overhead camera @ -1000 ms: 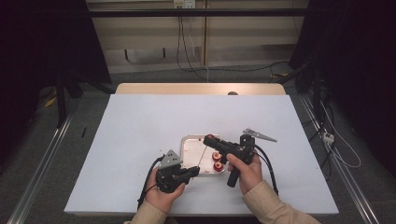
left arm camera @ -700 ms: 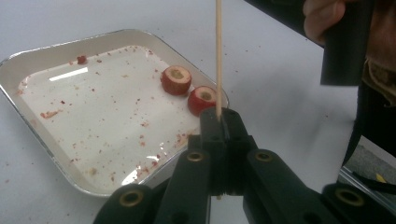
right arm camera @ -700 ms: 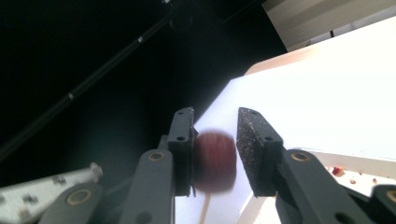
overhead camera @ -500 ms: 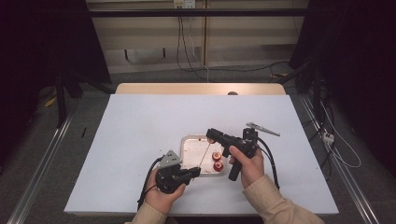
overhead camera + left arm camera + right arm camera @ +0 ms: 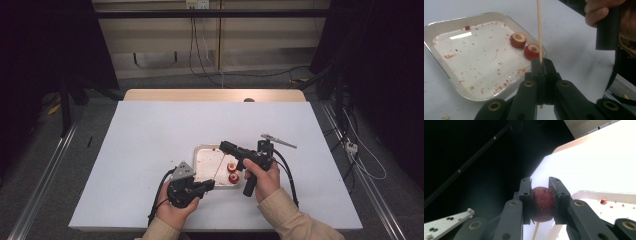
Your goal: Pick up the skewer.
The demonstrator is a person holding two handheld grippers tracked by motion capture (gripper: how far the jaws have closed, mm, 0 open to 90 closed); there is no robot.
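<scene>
My left gripper [image 5: 211,184] [image 5: 543,62] is shut on a thin wooden skewer [image 5: 539,30] that stands upright from its jaws at the tray's near edge. The right gripper [image 5: 223,146] [image 5: 540,181] hovers over the tray, shut on a red fruit [image 5: 543,203]. Its jaws have just been closing on that fruit. The skewer [image 5: 535,230] shows just under the fruit. Two more red cored fruits [image 5: 518,40] [image 5: 532,51] lie in the foil tray [image 5: 205,149] [image 5: 439,22], in the corner closest to the right hand.
The tray's floor is speckled with red crumbs. It sits on a white tabletop [image 5: 150,130] with bare room to the left and behind. The hand [image 5: 599,12] holding the right gripper is close beside the skewer. Cables trail from both grippers toward the front edge.
The right gripper's front end has tipped up a little and come partly back down over the tray. The left gripper and its skewer have kept still.
</scene>
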